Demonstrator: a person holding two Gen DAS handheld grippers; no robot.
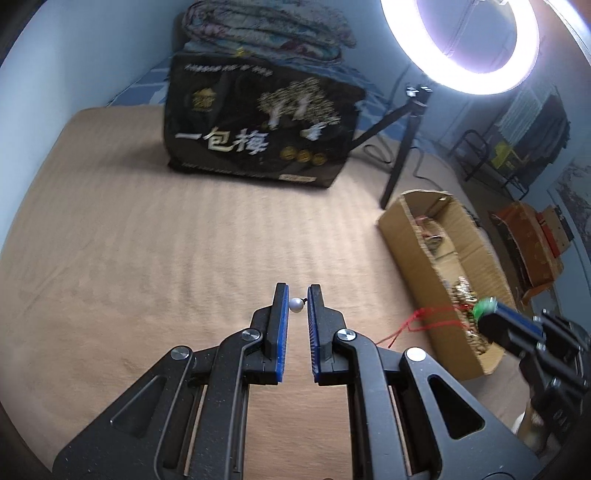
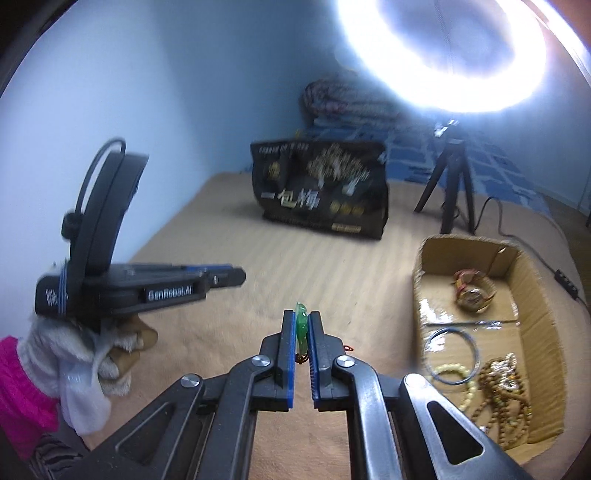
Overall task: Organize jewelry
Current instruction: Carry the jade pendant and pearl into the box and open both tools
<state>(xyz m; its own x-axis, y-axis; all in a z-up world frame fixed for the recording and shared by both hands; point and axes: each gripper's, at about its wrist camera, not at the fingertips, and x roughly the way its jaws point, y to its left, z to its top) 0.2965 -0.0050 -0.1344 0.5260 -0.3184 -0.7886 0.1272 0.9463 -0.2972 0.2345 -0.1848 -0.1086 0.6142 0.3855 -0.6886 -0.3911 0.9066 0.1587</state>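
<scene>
My left gripper [image 1: 297,297] is shut on a small white pearl bead [image 1: 296,305] with a dark pin, held above the beige bed cover. My right gripper [image 2: 302,321] is shut on a green jade pendant [image 2: 301,326] with a red cord; in the left wrist view it [image 1: 484,309] hangs over the cardboard box [image 1: 476,236], its red cord [image 1: 413,325] trailing left. The box [image 2: 535,295] holds a watch [image 2: 472,291], a thin blue bangle [image 2: 451,356], a pale bead bracelet [image 2: 461,376] and brown bead strands [image 2: 502,391]. The left gripper [image 2: 236,275] shows from the side at left.
A black printed bag [image 1: 258,122] stands at the back of the bed with folded quilts [image 1: 266,29] behind it. A ring light [image 1: 461,40] on a tripod [image 1: 399,155] stands back right, its cable [image 2: 554,266] running past the box. A blue wall is left.
</scene>
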